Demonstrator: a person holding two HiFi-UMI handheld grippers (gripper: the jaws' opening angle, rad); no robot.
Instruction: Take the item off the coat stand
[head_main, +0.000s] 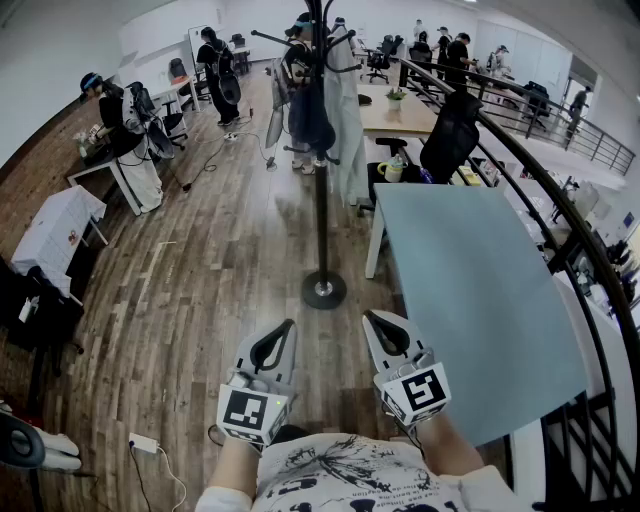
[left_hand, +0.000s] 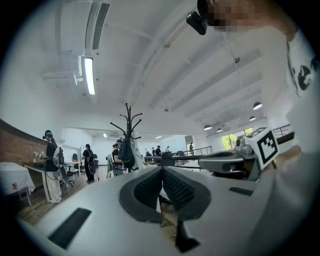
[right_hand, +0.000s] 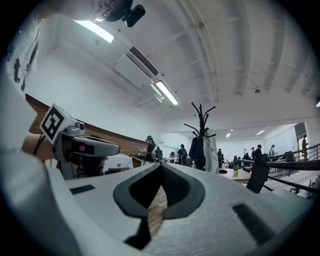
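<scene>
Jaws together and empty, left gripper (head_main: 288, 328) and right gripper (head_main: 372, 320) aim level at the far coat stand (head_main: 321, 200), seemingly readied for approach.

ahead of you the coat stand (head_main: 322, 230) stands on the floor (head_main: 200, 290), the table (head_main: 470, 300) just right of it.

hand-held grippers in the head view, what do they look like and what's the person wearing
The left hand-held gripper and right hand-held gripper match: pale grey shells tapering to a point, black ribbed pads lining a teardrop gap. Each carries a cube with black square markers. The person wears a white shirt with black print.
</scene>
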